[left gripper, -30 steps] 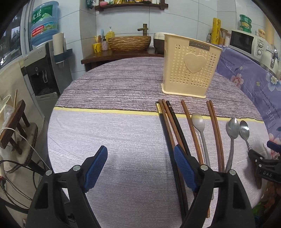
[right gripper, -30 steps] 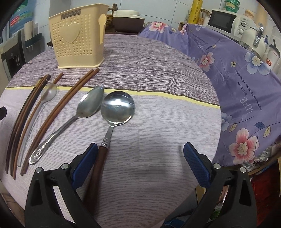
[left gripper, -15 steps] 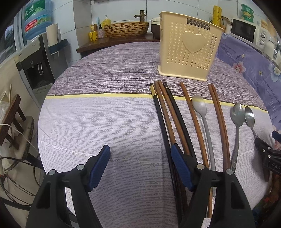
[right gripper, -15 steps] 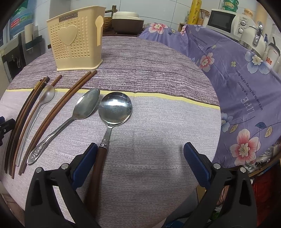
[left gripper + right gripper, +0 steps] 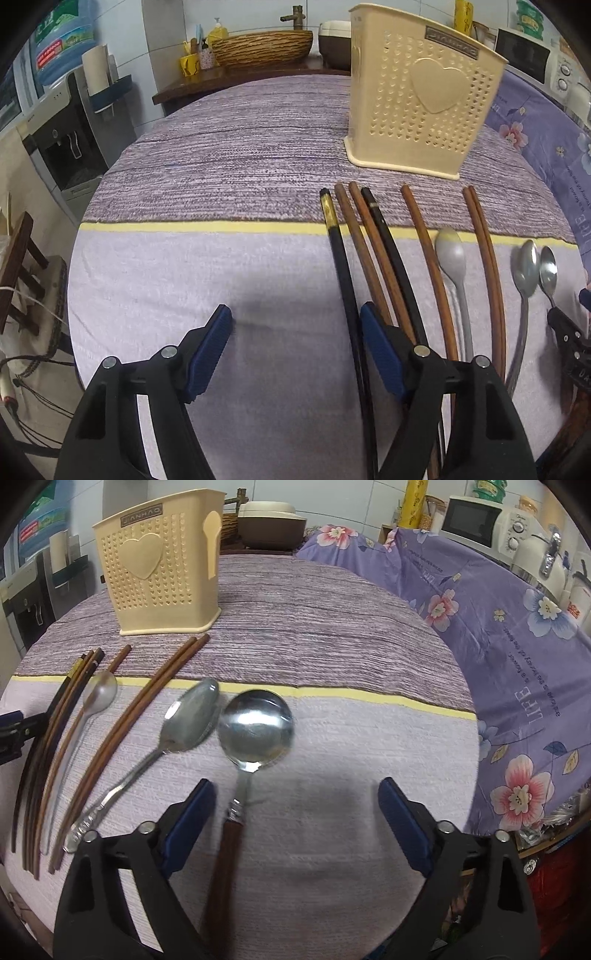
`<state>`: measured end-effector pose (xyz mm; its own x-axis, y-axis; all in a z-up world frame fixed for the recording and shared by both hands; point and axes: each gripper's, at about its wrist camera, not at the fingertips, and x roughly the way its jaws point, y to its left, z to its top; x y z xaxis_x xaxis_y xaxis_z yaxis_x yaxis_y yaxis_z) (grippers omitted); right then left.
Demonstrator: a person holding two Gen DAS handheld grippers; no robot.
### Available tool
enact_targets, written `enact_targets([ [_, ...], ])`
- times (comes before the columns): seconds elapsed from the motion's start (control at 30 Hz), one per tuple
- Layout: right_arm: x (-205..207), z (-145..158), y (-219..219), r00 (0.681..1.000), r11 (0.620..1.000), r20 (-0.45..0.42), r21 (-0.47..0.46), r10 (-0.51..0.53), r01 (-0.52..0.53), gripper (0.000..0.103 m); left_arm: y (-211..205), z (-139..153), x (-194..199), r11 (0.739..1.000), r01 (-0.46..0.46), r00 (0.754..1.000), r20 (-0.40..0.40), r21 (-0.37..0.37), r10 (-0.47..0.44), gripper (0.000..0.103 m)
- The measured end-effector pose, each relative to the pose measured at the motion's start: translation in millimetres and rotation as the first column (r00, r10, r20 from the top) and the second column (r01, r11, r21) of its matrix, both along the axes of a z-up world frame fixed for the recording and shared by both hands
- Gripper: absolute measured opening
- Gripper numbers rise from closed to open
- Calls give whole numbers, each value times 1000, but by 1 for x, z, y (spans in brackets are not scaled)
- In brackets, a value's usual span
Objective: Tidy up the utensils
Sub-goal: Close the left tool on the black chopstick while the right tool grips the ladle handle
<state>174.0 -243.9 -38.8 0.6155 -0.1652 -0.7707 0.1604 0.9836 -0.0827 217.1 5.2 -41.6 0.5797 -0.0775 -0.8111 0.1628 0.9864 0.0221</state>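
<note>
On the striped tablecloth, the wood-handled round spoon lies between the right gripper's closing jaws (nearer its left pad, untouched).

Left tool agape, right tool closing

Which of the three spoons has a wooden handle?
The round-bowled spoon, the rightmost one, between the right gripper's closing jaws. The other two are all metal.

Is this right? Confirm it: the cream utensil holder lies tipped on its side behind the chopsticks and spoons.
Not quite. The cream utensil holder stands upright on its base, as the right wrist view shows. The rest holds: it is behind the chopsticks and spoons.
</note>
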Motion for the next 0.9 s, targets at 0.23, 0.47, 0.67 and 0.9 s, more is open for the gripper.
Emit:
enact_targets([
  [0.23,30,1,2,1000,996,-28,91,-5,8,72,-11,3,30,1000,23,999,-37,5,-23,62],
  [0.47,46,4,-3,999,994,-45,108,-3,8,56,-23,6,46,999,42,997,-66,13,-41,44],
  [0.67,51,6,-7,998,993,-58,114,20,-13,48,-32,8,56,998,55,995,-85,26,-52,26],
  [0.9,53,6,-9,998,992,-53,122,30,-23,48,-42,8,53,996,60,996,-64,60,-56,10],
])
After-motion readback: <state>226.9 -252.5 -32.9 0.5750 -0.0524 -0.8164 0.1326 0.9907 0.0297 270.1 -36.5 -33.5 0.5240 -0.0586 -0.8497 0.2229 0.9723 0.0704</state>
